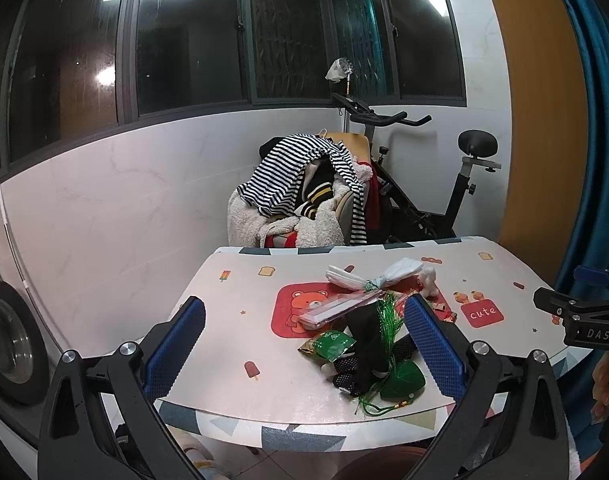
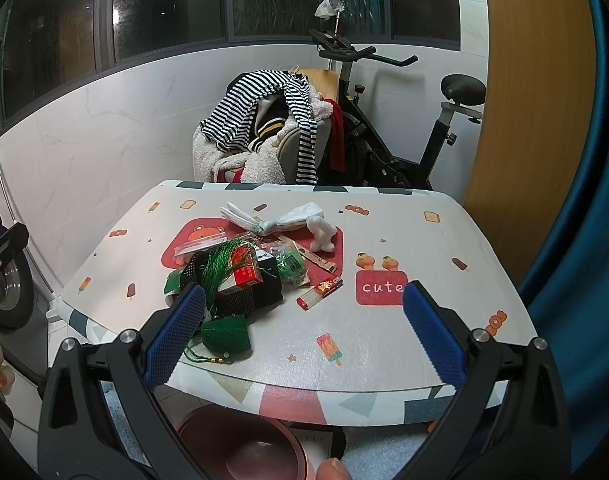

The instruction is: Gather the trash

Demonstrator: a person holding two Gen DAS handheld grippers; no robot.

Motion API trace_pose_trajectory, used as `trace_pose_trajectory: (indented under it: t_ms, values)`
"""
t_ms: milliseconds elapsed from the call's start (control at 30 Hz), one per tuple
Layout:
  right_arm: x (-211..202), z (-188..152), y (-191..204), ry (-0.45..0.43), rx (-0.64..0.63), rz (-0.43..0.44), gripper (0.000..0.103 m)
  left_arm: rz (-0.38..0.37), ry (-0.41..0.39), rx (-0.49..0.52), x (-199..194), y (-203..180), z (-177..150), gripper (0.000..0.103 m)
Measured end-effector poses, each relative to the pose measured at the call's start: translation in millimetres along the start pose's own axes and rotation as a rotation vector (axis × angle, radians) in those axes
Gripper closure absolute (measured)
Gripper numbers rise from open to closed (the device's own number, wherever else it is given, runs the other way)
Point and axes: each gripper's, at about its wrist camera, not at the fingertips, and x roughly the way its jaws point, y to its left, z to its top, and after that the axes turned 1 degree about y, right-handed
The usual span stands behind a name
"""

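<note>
Your trash pile [image 2: 240, 276] sits on the bench [image 2: 384, 344] at about eleven o'clock from your right claw [image 2: 304, 332], just past its left finger. The red lighter [image 2: 319, 292] lies at twelve. A brown basin [image 2: 240, 440] sits below the bench edge, contents unclear. Both claws gape wide, left claw [image 1: 304, 344] included, gripping nothing.

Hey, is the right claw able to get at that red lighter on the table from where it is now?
Probably yes. The right claw is open, and the lighter lies alone on bare table just ahead of it, apart from the trash pile to its left. Nothing sits between them.
</note>
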Motion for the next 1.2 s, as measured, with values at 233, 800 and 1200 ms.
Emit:
trace_pose_trajectory:
  t_ms: [233, 800, 1200]
  values:
    - [-1.6, -1.3, -1.5, -0.001, 0.0, -0.001, 0.006, 0.002, -0.002, 0.0, -1.1, -0.6, -0.4, 0.006]
    - [0.3, -3.0, -0.6, 0.0, 0.0, 0.001, 0.006, 0.003, -0.002, -0.001, -1.6, -0.9, -3.0, 0.006]
    - [0.4, -3.4, -0.6, 0.0, 0.001, 0.0, 0.006, 0.005, 0.0, 0.0, -3.4, -3.3, -4.9, 0.006]
